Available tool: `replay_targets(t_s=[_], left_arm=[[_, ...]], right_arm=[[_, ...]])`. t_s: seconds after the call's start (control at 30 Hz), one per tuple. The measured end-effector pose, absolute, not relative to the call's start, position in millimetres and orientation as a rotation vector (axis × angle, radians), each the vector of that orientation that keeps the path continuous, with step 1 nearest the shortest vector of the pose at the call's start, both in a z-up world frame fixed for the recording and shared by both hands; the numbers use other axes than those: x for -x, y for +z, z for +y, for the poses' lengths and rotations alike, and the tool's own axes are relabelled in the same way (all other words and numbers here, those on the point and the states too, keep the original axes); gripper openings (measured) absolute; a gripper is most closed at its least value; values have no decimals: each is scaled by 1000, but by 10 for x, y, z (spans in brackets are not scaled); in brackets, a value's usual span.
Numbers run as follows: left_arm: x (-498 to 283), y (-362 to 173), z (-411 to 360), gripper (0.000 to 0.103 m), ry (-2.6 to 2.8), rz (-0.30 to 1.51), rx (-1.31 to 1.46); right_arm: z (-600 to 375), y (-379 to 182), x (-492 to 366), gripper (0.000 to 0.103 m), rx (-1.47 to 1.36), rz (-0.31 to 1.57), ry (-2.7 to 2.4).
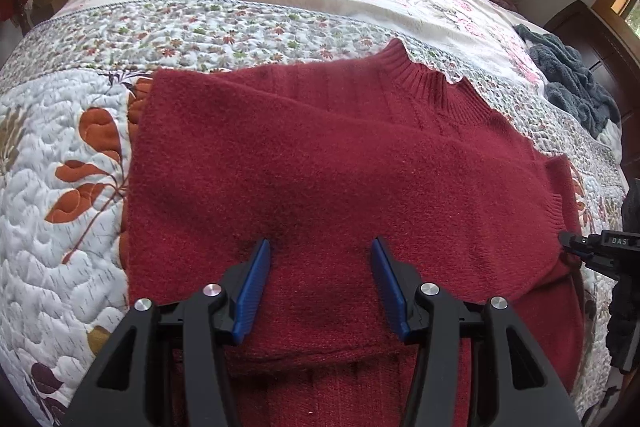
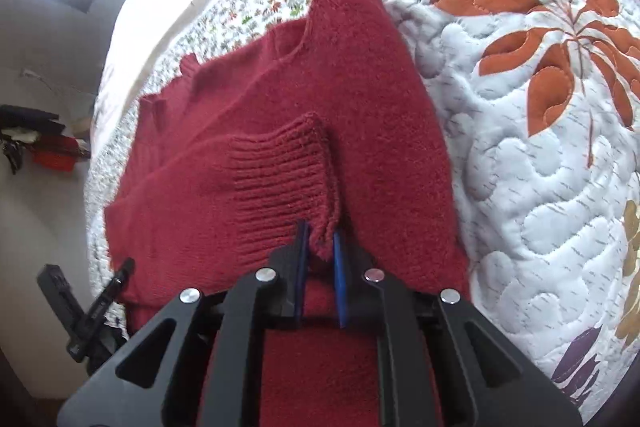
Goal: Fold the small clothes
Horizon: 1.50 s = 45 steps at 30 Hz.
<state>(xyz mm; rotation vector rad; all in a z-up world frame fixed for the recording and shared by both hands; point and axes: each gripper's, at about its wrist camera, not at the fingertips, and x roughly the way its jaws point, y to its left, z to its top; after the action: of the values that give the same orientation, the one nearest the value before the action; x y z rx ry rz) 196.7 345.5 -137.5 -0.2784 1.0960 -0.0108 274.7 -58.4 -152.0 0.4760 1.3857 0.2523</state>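
A dark red knitted sweater [image 1: 320,163] lies on the quilted bed, its ribbed collar [image 1: 424,75] at the far side and one sleeve folded across the body. My left gripper [image 1: 320,249] hovers just over the sweater's middle, open, with nothing between its blue pads. In the right wrist view my right gripper [image 2: 322,241] is shut on the ribbed cuff [image 2: 280,179] of the sweater's sleeve, which it holds over the sweater body [image 2: 384,115]. The right gripper's tip [image 1: 568,241] shows at the sweater's right edge in the left wrist view.
A quilted bedspread [image 1: 60,147] with orange leaf prints and a small-flower band covers the bed. A grey-blue fluffy cloth [image 1: 568,75] lies at the far right, by dark wooden furniture [image 1: 592,35]. The left gripper's body [image 2: 80,311] shows at the lower left in the right wrist view.
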Motion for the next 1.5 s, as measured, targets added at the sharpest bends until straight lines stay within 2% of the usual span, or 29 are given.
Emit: replay_targets(t_s=[0.07,0.13,0.27,0.4,0.5,0.77,1.0,1.2,1.5], left_arm=[[-1983,-1383,3451,53,-4,1103,274],[-1976,-1335,3450,53,3,1111,281],[-1747,-1125,3475,53,-14,1099,294],[-1293,-969,3500,60,-37,1098,258],[-841,-936,3555,61,-28,1125,241],[218,-945,3645,65,14,1212,251],[1015,-1053,3627,65,28,1283,274],[1400,-1181,3605,65,-2,1327,325],[1526,-1280,3565,65,-68,1324,423]], right_arm=[[-575,-1492,-2751,11,-459,1381,251],[-612,-1391,-2718,19,-460,1360,249],[-707,-1073,-2455,20,-340,1290,229],[-872,-883,-1952,27,-266,1255,255],[-970,-880,-1502,36,-245,1263,278],[-1078,-1016,-330,42,-182,1312,280],[-1241,-1000,362,51,-199,1344,305],[-1423,-1106,744,51,-272,1391,313],[-1545,-1390,967,52,-402,1447,341]])
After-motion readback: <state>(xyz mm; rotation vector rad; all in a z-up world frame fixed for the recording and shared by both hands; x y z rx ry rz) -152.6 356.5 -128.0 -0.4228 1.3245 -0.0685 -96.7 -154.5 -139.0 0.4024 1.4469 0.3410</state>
